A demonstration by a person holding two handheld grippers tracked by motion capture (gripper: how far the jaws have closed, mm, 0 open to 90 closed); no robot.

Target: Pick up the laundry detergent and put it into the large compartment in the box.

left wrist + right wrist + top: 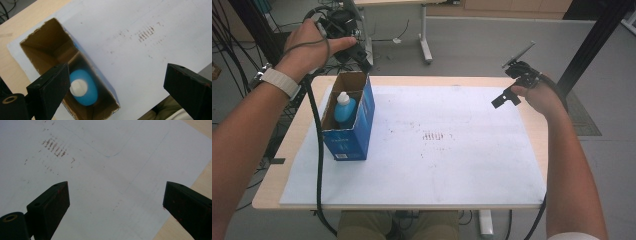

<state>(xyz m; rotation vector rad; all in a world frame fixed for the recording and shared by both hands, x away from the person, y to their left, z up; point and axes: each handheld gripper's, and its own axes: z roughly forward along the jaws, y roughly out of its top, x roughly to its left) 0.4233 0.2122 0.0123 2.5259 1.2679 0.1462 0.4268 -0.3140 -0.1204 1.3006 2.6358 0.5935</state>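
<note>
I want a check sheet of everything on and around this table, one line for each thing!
Surface: white sheet on a wooden table, with brown smudges.
Job's things: blue bottle with a white cap, upright inside the open blue box.
Clutter: nothing seen.
Grippers: left gripper open above the box; right gripper open over the bare sheet.
Cables: black cable trails over the table's left side.
Surroundings: grey floor, another table's legs.

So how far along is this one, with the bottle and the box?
The blue bottle already stands upright inside the open box. Nothing is in hand: the left gripper is above the box's far end, jaws wide apart, and the right gripper is open over the white mat. Whether anything is left is unclear.
</note>
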